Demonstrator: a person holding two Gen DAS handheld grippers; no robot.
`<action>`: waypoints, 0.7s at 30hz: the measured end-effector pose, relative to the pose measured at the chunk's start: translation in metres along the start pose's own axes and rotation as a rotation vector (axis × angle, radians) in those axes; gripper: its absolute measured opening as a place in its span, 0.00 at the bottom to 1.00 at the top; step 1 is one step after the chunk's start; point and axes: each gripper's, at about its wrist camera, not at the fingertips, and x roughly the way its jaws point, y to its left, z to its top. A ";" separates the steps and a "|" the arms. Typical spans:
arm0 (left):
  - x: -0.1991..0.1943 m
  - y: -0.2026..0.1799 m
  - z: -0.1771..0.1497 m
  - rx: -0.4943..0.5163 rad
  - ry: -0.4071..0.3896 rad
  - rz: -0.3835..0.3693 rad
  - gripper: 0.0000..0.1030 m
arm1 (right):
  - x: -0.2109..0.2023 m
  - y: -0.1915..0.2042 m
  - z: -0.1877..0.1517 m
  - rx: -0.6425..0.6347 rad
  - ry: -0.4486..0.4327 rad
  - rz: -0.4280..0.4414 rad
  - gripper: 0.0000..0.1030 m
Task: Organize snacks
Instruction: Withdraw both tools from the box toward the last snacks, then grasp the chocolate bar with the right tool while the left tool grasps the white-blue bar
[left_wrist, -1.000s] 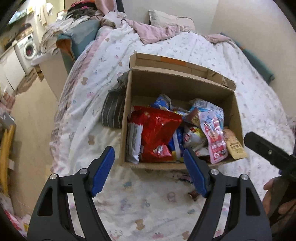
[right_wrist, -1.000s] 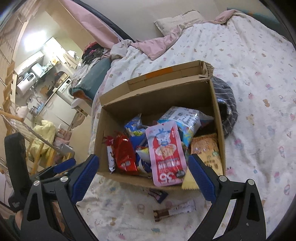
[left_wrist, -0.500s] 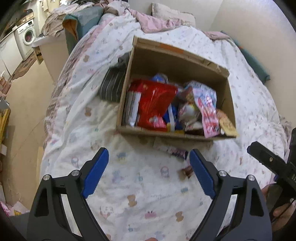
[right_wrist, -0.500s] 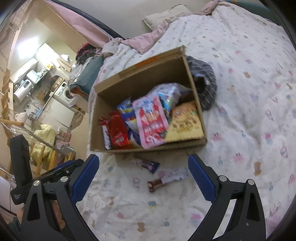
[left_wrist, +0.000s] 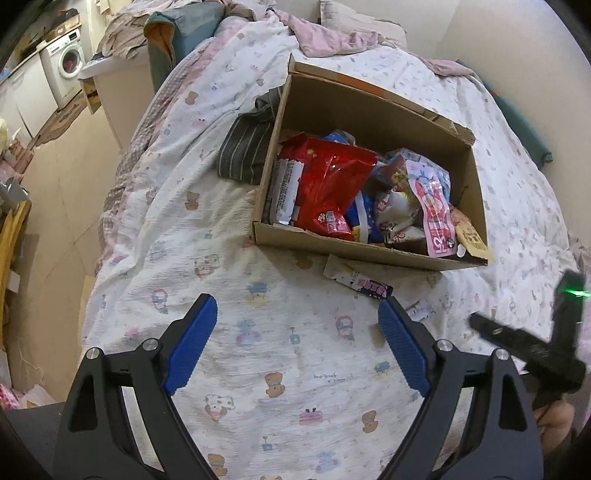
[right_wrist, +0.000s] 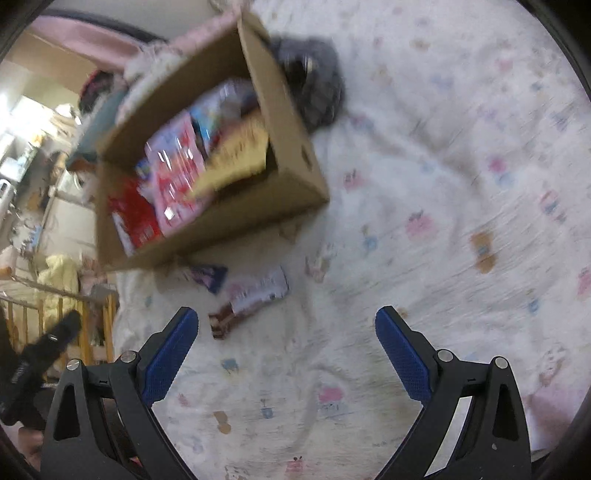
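Observation:
A cardboard box (left_wrist: 364, 254) (right_wrist: 295, 155) full of snack packets sits on the bed. Inside lie a red bag (left_wrist: 328, 184) and a pink pouch (left_wrist: 432, 206) (right_wrist: 177, 173) among several others. Two packets lie loose on the sheet in front of the box: a white and purple bar (left_wrist: 356, 282) (right_wrist: 207, 275) and a white and brown bar (right_wrist: 251, 299) (left_wrist: 419, 308). My left gripper (left_wrist: 297, 339) hangs open over bare sheet, short of the box. My right gripper (right_wrist: 286, 345) is open too, low over the sheet, with the brown bar just beyond its left finger.
A striped grey cloth (left_wrist: 247, 147) (right_wrist: 314, 85) lies against the box's far side. The bed's left edge (left_wrist: 107, 229) drops to the floor, with a washing machine (left_wrist: 64, 70) beyond. A pink blanket (left_wrist: 332, 37) and pillow lie at the head. A wooden rail (right_wrist: 55, 299) stands left.
Both grippers pulled back from the box and sank toward the sheet. The left jaws spread wider. The right view rolled and now looks down on the two loose bars, blurred by motion.

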 end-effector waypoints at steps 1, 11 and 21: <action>0.000 0.000 0.000 -0.002 0.001 0.000 0.84 | 0.008 0.001 0.000 0.009 0.026 0.016 0.96; 0.009 0.018 -0.003 -0.012 0.026 0.026 0.84 | 0.075 0.025 0.013 0.061 0.141 0.054 0.69; 0.027 0.025 -0.011 -0.064 0.050 0.105 0.84 | 0.074 0.021 0.007 0.013 0.128 -0.047 0.25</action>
